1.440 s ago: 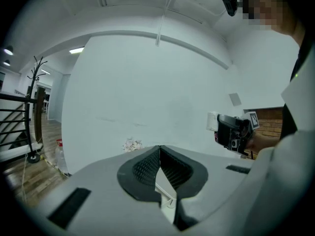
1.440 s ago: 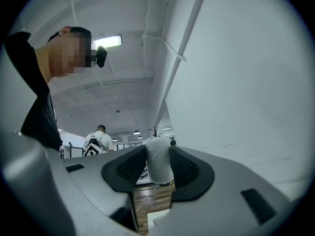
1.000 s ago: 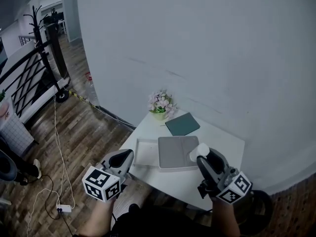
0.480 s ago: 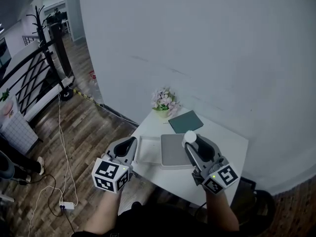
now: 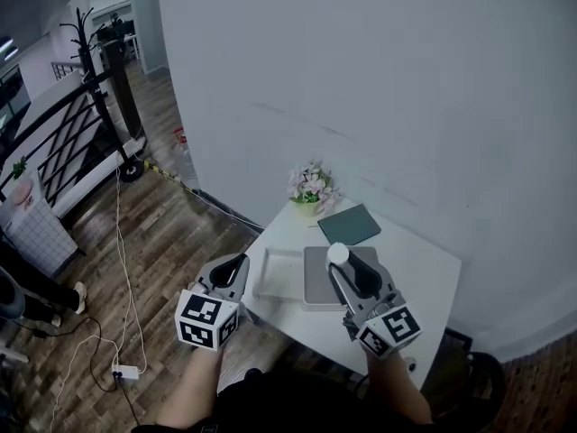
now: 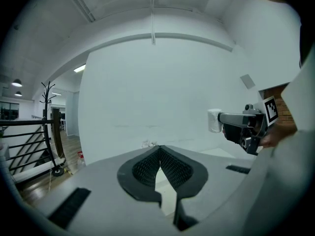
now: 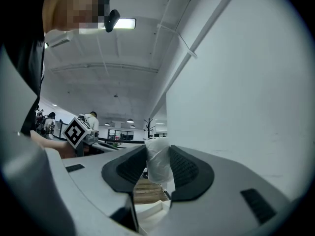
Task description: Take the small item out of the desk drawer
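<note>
Above the grey pad on the tabletop | right gripper clamped on the small white item, held aloft | left gripper at near left, jaws together, empty | step: lift-out looks done, item being carried | next: lower gently, let go on bare tabletop

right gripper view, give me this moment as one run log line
right gripper: shut on small white item | left gripper: shut, empty | where: over white desk
</note>
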